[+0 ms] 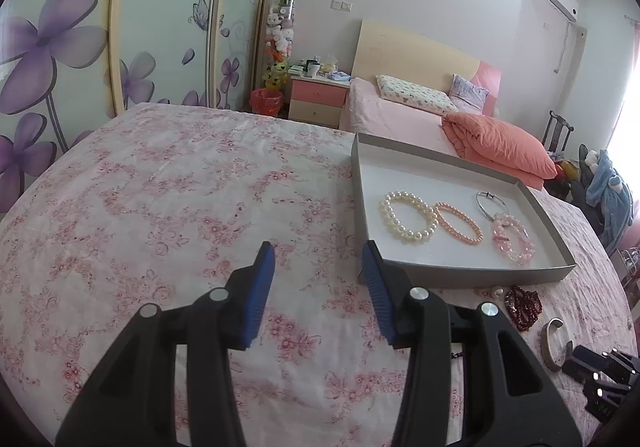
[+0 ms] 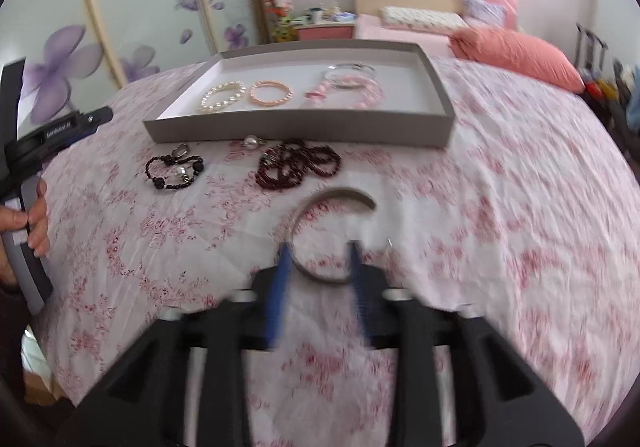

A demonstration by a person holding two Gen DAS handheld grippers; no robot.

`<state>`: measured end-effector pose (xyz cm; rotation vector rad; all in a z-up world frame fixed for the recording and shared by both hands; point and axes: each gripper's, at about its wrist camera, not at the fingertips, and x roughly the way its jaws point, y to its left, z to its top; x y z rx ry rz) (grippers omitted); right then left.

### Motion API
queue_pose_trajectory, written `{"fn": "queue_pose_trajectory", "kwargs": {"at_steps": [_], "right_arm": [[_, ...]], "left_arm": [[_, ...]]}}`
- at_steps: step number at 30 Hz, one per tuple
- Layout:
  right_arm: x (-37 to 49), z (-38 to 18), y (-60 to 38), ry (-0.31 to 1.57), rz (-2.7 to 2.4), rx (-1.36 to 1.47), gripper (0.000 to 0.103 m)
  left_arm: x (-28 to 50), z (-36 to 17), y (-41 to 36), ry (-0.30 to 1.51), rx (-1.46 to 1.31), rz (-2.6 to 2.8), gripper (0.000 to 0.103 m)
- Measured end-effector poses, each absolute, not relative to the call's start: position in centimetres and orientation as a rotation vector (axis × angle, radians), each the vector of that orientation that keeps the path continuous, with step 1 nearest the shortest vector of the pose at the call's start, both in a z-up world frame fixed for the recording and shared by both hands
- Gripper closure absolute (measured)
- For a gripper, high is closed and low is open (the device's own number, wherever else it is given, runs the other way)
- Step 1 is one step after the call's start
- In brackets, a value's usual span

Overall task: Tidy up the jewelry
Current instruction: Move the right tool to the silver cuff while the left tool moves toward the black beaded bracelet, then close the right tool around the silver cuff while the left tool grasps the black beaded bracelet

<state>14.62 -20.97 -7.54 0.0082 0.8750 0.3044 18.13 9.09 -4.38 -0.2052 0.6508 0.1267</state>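
Note:
A grey tray point(image 2: 300, 129) on the flowered cloth holds a white pearl bracelet point(image 2: 208, 103), a peach bead bracelet point(image 1: 452, 229), a thin silver bangle point(image 1: 482, 203) and a pink crystal bracelet point(image 1: 516, 255). In front of the tray lie a dark red bead strand point(image 2: 300, 165), a black bead bracelet point(image 2: 160, 183) and a small pearl piece point(image 2: 252, 143). A silver cuff point(image 2: 340, 193) lies nearest me. My right gripper point(image 2: 320, 251) is open, its blurred fingers on either side of the cuff's near arc. My left gripper point(image 1: 318, 251) hangs open over bare cloth, left of the tray point(image 1: 460, 273).
A person's hand point(image 2: 38, 219) grips the left tool's handle at the left edge of the right wrist view. Beyond the table stand a pink bed point(image 1: 400, 119) with an orange quilt point(image 1: 500, 147), a nightstand point(image 1: 316, 99) and flowered wardrobe doors point(image 1: 60, 47).

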Motion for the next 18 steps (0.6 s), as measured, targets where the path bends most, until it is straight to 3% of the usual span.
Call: {"fn": "queue_pose_trajectory", "kwargs": {"at_steps": [7, 18], "right_arm": [[14.4, -8.7, -20.9, 0.933, 0.215, 0.035, 0.051], [16.9, -9.3, -18.1, 0.919, 0.107, -0.029, 0.034]], "left_arm": [[18.1, -4.4, 9.3, 0.647, -0.215, 0.128, 0.057], [18.1, -4.3, 9.3, 0.651, -0.225, 0.126, 0.056]]}}
